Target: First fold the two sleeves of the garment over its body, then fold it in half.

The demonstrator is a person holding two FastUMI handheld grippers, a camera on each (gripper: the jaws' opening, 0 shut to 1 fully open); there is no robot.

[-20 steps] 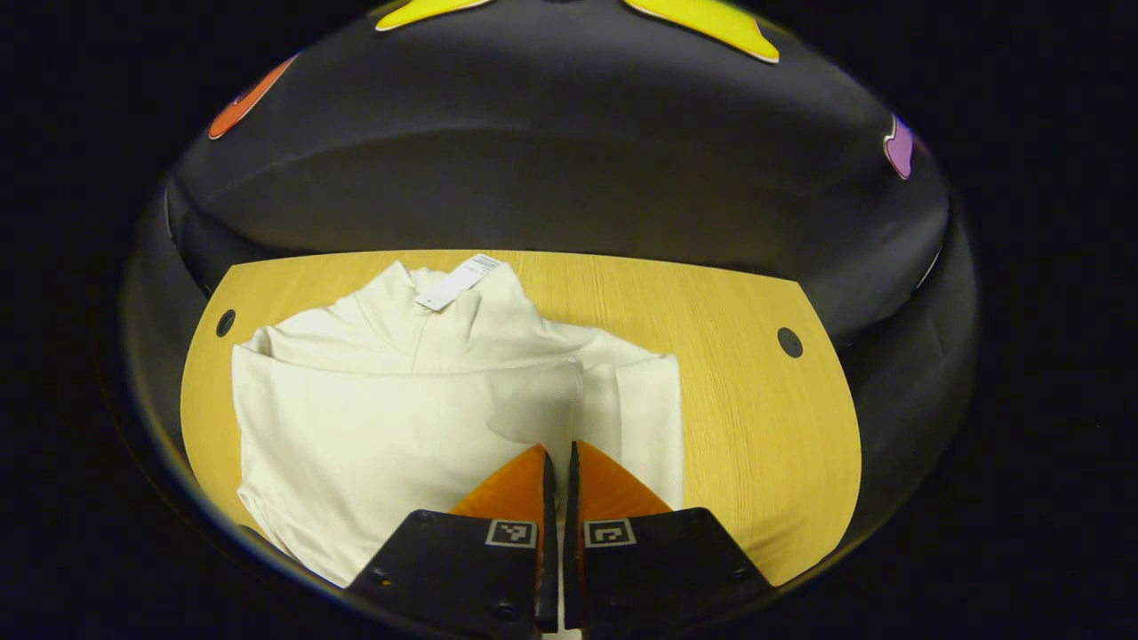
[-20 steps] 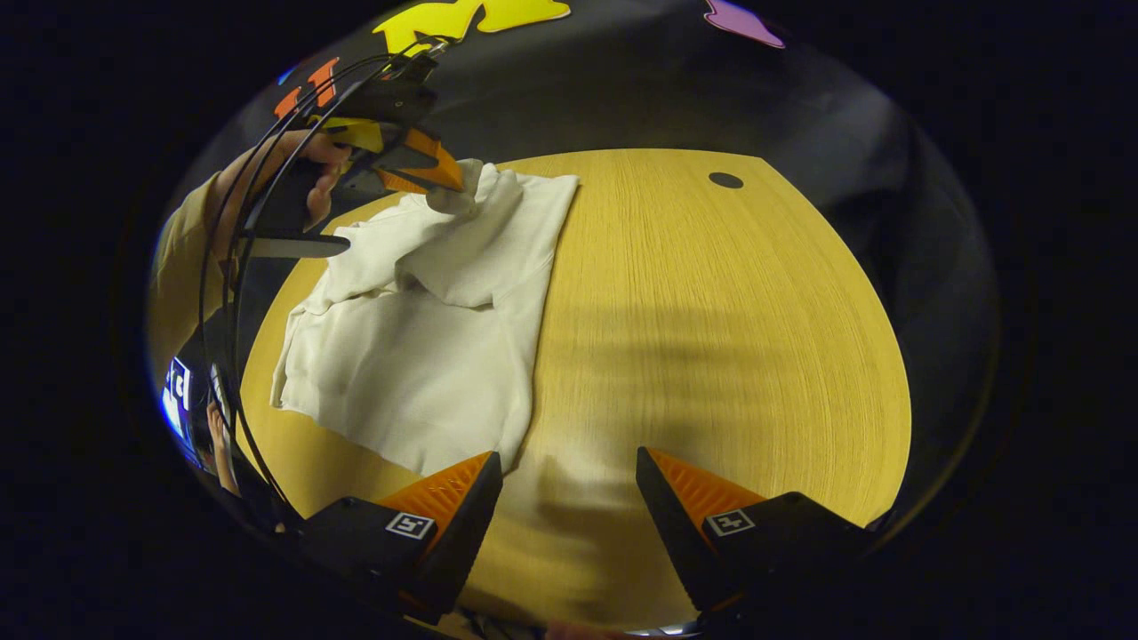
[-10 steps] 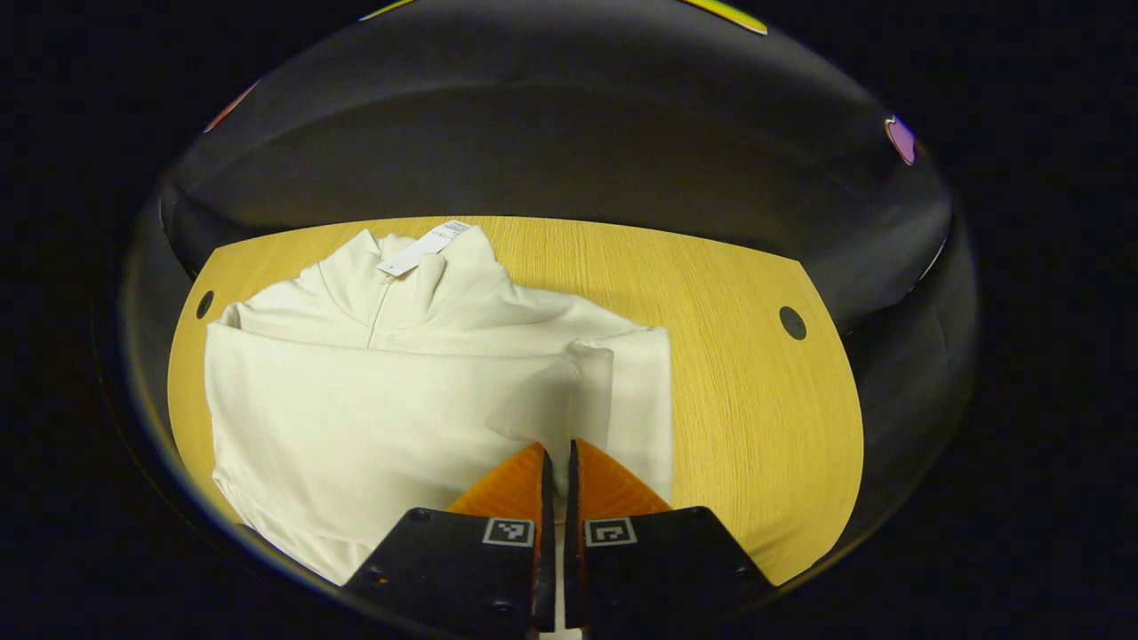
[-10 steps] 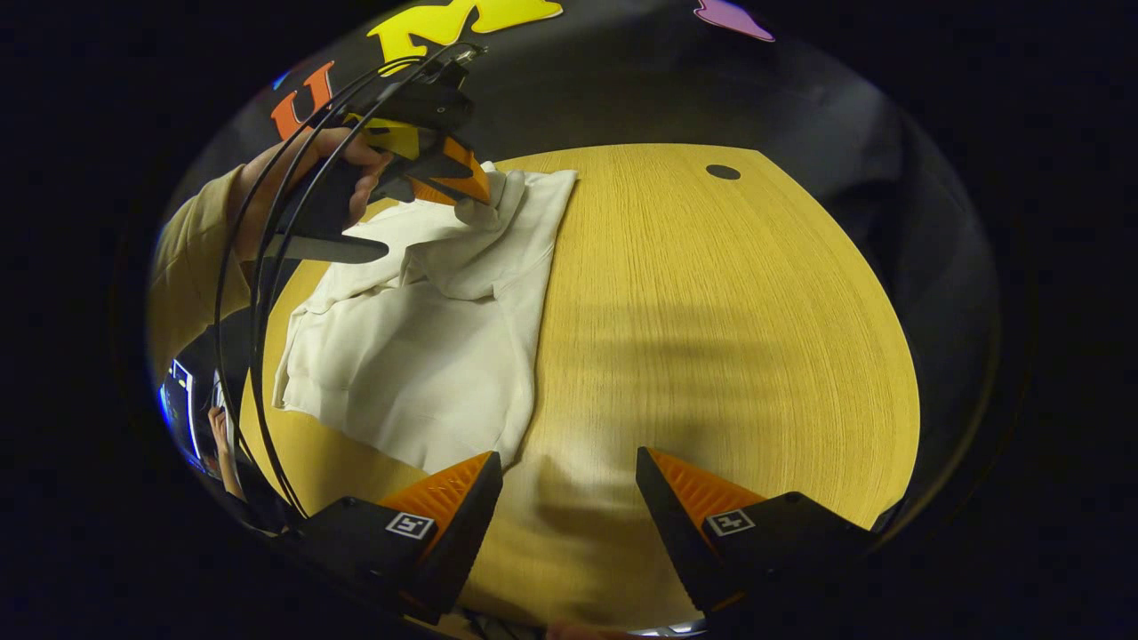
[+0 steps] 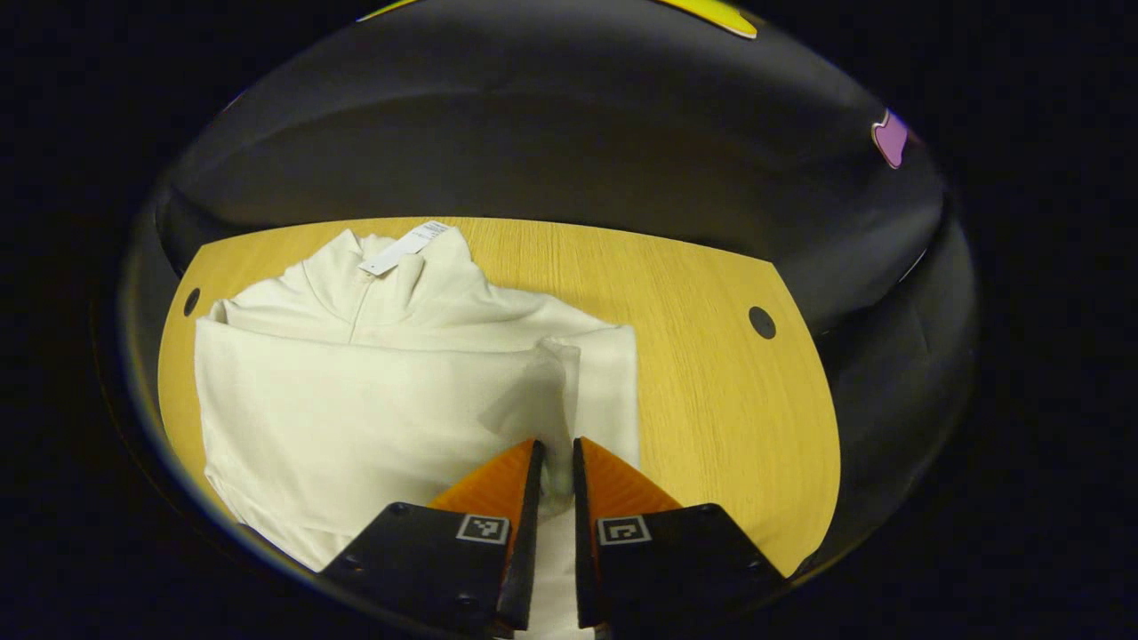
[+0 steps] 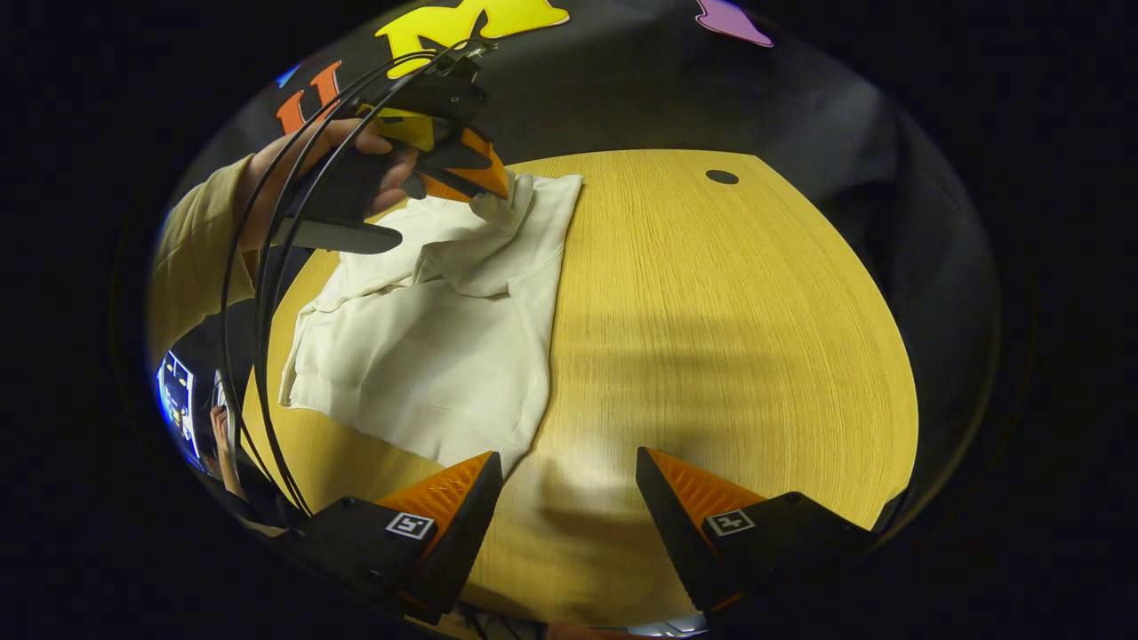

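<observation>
1. In the left gripper view, the left gripper point(image 5: 553, 462) sits at the bottom centre of the frame, its two fingers drawn close together with a narrow gap between them.
2. A bunched end of the cream sleeve point(image 5: 558, 418) rises between those fingers; both press on the cloth, so the sleeve is pinched.
3. The garment point(image 5: 373, 400) spreads across the left half of that frame on the wooden table point(image 5: 711, 391), its collar point(image 5: 391, 276) toward the upper left near the table's far edge.
4. A white tag point(image 5: 404, 247) lies on the collar, slanting up to the right.
5. A folded band of cloth crosses the garment's body from left to right and ends at the pinched sleeve.
6. Two dark round holes mark the table, one at the left edge point(image 5: 191, 301) and one at the right point(image 5: 761, 322).
7. In the right gripper view, the right gripper point(image 6: 569, 471) is at the bottom of the frame with its fingers spread wide apart over bare table point(image 6: 729, 338), holding nothing.
8. Its left fingertip is just beside the near corner of the garment point(image 6: 436, 356); I cannot tell whether they touch.
9. In the upper left of that frame, a hand point(image 6: 329, 173) with a yellowish sleeve holds the left gripper point(image 6: 493, 182), whose tips meet the cloth at the garment's far end.
10. Black cables point(image 6: 267, 293) arc down from that gripper along the left side of the frame.
</observation>
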